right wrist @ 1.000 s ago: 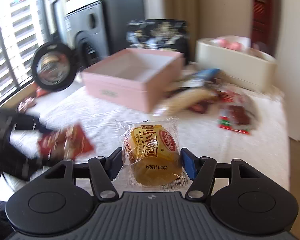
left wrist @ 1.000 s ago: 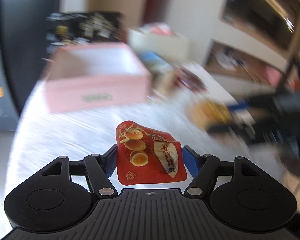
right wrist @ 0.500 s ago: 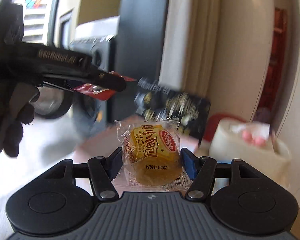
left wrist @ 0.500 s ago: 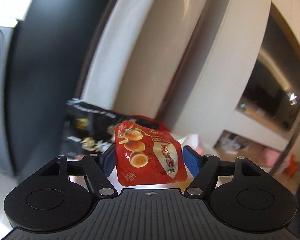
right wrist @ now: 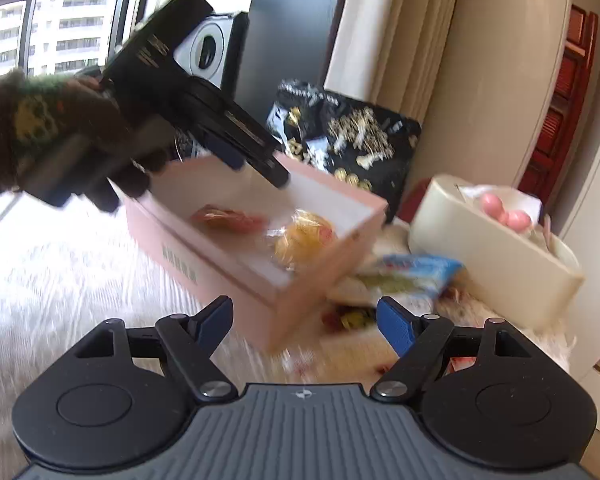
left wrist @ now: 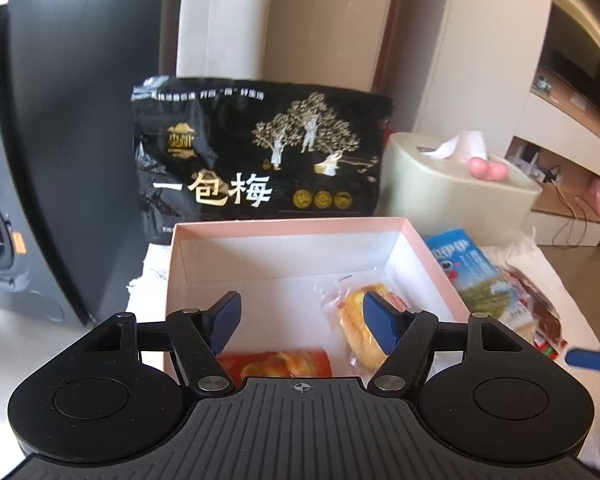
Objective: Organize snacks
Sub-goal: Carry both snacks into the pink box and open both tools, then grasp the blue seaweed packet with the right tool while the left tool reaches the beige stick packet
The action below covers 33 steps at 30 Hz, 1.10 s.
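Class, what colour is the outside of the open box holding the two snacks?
Pale pink box, white inside; clearest in the right wrist view.

The pink box [left wrist: 432, 252] looks like matt card, white and smooth inside, and it holds two glossy plastic wrappers — a red packet [left wrist: 276, 364] and a clear-wrapped yellow cake [left wrist: 354, 320]. Behind it the black bag [left wrist: 256, 160] is shiny film with gold print. The bench [right wrist: 60, 280] wears a white, ribbed cloth — rough-looking.
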### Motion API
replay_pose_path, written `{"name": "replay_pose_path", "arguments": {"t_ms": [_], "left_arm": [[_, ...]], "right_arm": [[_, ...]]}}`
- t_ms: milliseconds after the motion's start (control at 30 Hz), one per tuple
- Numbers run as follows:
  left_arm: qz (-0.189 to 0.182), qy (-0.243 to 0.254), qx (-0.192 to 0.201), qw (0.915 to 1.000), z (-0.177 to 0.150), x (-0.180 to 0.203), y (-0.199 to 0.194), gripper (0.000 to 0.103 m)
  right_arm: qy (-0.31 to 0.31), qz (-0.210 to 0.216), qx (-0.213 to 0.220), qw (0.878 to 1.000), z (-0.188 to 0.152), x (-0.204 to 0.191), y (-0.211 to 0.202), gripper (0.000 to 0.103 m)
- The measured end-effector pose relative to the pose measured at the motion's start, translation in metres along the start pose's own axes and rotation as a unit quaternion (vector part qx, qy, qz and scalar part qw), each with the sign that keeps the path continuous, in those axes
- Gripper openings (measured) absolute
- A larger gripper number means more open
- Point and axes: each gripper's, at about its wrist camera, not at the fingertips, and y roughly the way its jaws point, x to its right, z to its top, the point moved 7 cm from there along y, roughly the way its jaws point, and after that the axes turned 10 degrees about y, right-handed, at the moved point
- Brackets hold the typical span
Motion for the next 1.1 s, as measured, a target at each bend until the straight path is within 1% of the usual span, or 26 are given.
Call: {"name": "replay_pose_path", "arguments": {"t_ms": [67,133,200,267,333,433,467,500,567,600,633,700,733,767,800,867,967,1033,1100], "left_arm": [[0.006,-0.009,0.011,0.9999,-0.006,-0.002,-0.013,0.073],[0.005,-0.022,0.03,0.9993,-0.011,0.002,-0.027,0.073],[-0.008,-0.035,0.049,0.9982,-0.017,0.011,-0.042,0.073],[-0.023,-0.042,0.063,0.9969,-0.024,0.023,-0.057,0.073],[-0.032,-0.045,0.073,0.9959,-0.031,0.036,-0.071,0.073],[-0.048,-0.045,0.084,0.9943,-0.046,0.056,-0.088,0.073],[-0.054,-0.044,0.082,0.9942,-0.052,0.063,-0.091,0.073],[-0.059,-0.042,0.078,0.9943,-0.058,0.07,-0.092,0.073],[-0.064,-0.039,0.066,0.995,-0.072,0.082,-0.093,0.073],[-0.069,-0.039,0.057,0.9952,-0.079,0.086,-0.092,0.073],[-0.076,-0.041,0.048,0.9951,-0.086,0.09,-0.092,0.073],[-0.083,-0.046,0.034,0.9949,-0.097,0.094,-0.089,0.073],[-0.082,-0.046,0.03,0.9951,-0.101,0.094,-0.087,0.073],[-0.08,-0.046,0.025,0.9954,-0.104,0.094,-0.086,0.073],[-0.077,-0.047,0.021,0.9957,-0.106,0.093,-0.084,0.073],[-0.076,-0.049,0.02,0.9957,-0.108,0.093,-0.083,0.072],[-0.089,-0.047,0.029,0.9944,-0.106,0.099,-0.085,0.072],[-0.104,-0.033,0.032,0.9935,-0.103,0.109,-0.086,0.072],[-0.12,-0.002,0.033,0.9922,-0.1,0.124,-0.086,0.072]], "right_arm": [[0.012,-0.012,0.0,1.0,-0.005,0.012,0.0,0.08],[0.034,-0.028,0.001,0.999,-0.006,0.026,0.006,0.08],[0.068,-0.046,0.001,0.997,-0.006,0.041,0.008,0.08],[0.114,-0.055,0.003,0.992,-0.001,0.059,0.011,0.08],[0.175,-0.049,0.005,0.983,0.011,0.081,0.018,0.08],[0.274,-0.013,-0.008,0.961,0.024,0.11,0.04,0.08],[0.296,-0.004,-0.016,0.955,0.027,0.117,0.05,0.079],[0.307,-0.001,-0.022,0.951,0.028,0.121,0.06,0.077],[0.303,-0.016,-0.036,0.952,0.029,0.124,0.082,0.067],[0.299,-0.022,-0.048,0.953,0.027,0.124,0.092,0.064],[0.298,-0.022,-0.06,0.952,0.025,0.123,0.1,0.057],[0.292,-0.025,-0.064,0.954,0.024,0.121,0.104,0.053],[0.286,-0.023,-0.067,0.956,0.025,0.119,0.101,0.044],[0.28,-0.016,-0.072,0.957,0.024,0.117,0.097,0.032],[0.277,-0.007,-0.079,0.958,0.023,0.116,0.091,0.028],[0.268,0.001,-0.086,0.96,0.019,0.114,0.073,0.027],[0.257,0.012,-0.091,0.962,0.008,0.113,0.044,0.027],[0.264,0.03,-0.1,0.959,-0.002,0.115,0.027,0.027],[0.275,0.049,-0.109,0.954,-0.012,0.117,0.012,0.021]]}}
